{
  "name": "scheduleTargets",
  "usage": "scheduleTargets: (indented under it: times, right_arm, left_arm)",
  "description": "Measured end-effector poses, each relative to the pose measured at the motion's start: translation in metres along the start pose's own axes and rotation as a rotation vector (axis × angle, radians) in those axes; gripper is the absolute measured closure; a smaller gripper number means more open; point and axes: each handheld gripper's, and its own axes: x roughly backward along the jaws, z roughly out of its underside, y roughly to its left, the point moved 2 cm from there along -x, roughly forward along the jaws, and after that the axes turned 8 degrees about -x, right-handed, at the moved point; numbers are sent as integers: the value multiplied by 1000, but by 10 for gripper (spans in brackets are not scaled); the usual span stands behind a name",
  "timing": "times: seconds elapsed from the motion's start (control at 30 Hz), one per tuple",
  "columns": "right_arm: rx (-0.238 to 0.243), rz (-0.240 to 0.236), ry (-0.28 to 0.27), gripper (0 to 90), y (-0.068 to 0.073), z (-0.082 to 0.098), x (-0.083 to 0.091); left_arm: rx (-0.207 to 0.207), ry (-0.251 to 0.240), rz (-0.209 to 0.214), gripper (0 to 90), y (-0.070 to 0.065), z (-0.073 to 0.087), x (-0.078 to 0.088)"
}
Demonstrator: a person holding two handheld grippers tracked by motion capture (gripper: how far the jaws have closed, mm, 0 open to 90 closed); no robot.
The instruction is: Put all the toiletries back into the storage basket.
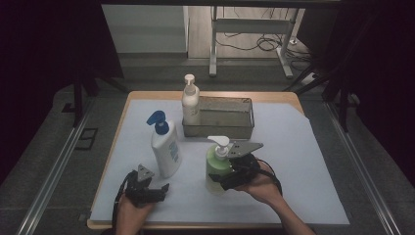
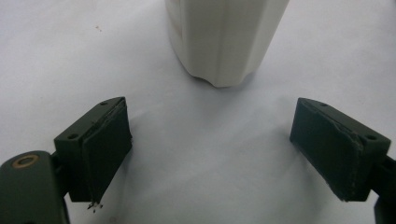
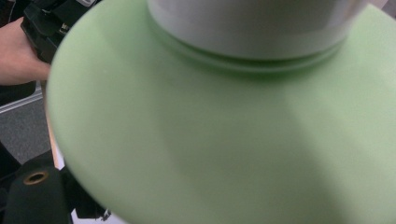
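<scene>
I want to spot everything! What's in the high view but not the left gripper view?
High view: a grey metal tray with a white pump bottle at its left end, and a green pump bottle at the right gripper. Left gripper view: the open jaws' dark pads up close. Both: the white blue-pump bottle, white table cover, left gripper.

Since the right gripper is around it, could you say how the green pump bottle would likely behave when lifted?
The green pump bottle looks smooth and rounded, so it may slip. Tall with a pump on top, it could tip if nudged high. The plastic probably flexes slightly.
</scene>
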Motion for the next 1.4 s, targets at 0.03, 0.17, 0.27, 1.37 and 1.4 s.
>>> scheduleTargets:
  times: [0.03, 0.17, 0.27, 1.37, 1.4]
  right_arm:
    - [-2, 6, 1, 124, 1, 0, 0]
    - [-15, 18, 9, 126, 1, -1, 0]
    - [-22, 40, 2, 126, -1, -5, 2]
    - [-88, 154, -53, 127, -40, -68, 9]
    - [-89, 157, -56, 127, -41, -70, 9]
  left_arm:
    - [0, 0, 0, 121, 0, 0, 0]
    - [0, 1, 1, 120, 0, 0, 0]
    - [1, 1, 1, 120, 0, 0, 0]
    - [0, 0, 0, 120, 0, 0, 0]
    - [1, 0, 0, 120, 0, 0, 0]
